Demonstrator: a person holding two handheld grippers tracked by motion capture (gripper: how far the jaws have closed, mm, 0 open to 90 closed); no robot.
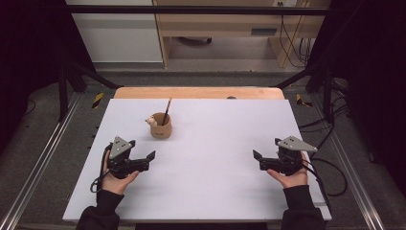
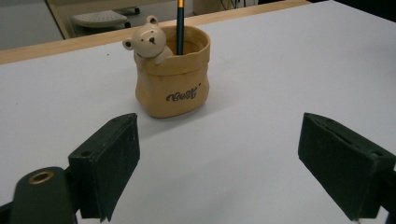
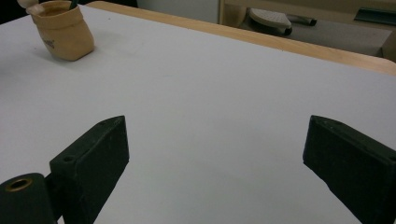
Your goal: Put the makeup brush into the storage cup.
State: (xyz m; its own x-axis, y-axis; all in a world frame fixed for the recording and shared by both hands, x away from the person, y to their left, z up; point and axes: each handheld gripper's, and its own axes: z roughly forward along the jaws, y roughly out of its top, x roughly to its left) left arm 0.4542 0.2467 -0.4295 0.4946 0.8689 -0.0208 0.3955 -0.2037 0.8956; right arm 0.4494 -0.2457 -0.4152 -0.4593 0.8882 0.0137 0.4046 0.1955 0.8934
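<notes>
Tan sack-shaped pen holder [image 2: 172,79] with a bear figure [image 2: 148,43] at its rim, standing upright on the white bench [image 1: 215,158]. A dark pencil [image 2: 180,25] stands inside, leaning slightly.

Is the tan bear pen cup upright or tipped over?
Upright: the tan bear pen cup stands on its base on the white table, a pencil inside.

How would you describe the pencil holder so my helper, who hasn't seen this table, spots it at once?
On the white table, look toward the far left part, ahead of the left gripper. There stands a tan pencil holder shaped like a small sack. A little bear figure leans over its rim, and one dark pencil stands inside.
</notes>
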